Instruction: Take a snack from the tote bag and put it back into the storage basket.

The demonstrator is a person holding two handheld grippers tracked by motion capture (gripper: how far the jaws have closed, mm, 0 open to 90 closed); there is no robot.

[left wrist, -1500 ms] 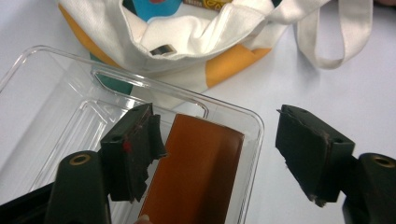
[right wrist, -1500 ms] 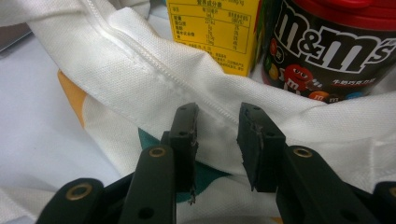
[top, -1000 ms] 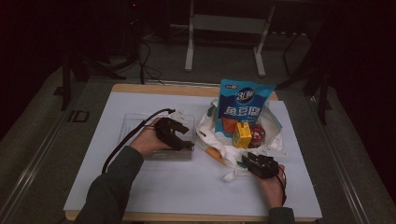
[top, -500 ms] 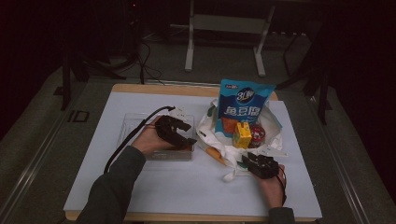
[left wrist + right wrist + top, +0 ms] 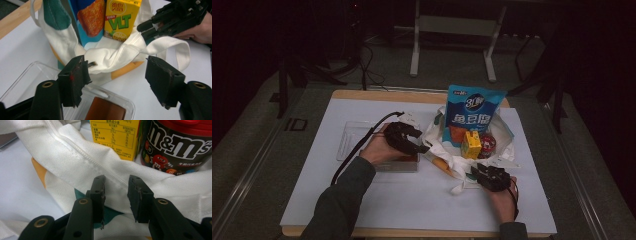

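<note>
A white tote bag [image 5: 437,135] lies right of the table's middle. It holds a blue snack bag [image 5: 472,112], a yellow juice box [image 5: 471,145] and an M&M's can [image 5: 488,145]. At the bag's near side my right gripper [image 5: 476,170] is shut on its rim [image 5: 75,152], and the cloth is drawn toward the jaws. My left gripper [image 5: 419,142] hovers over a clear plastic container [image 5: 357,135] left of the bag. Its jaws have just opened a little further and stand open, nothing between them [image 5: 116,62]. A brown item [image 5: 105,112] lies in the container below.
A white sheet [image 5: 412,200] covers the wooden table [image 5: 362,94]. A loose bag strap [image 5: 185,50] trails near the right gripper [image 5: 142,28]. A black cable [image 5: 352,155] runs from the left gripper across the container. A metal stand [image 5: 417,50] rises behind the table.
The left gripper has edged a touch toward the bag over the container. The right gripper and the bag have kept still.
</note>
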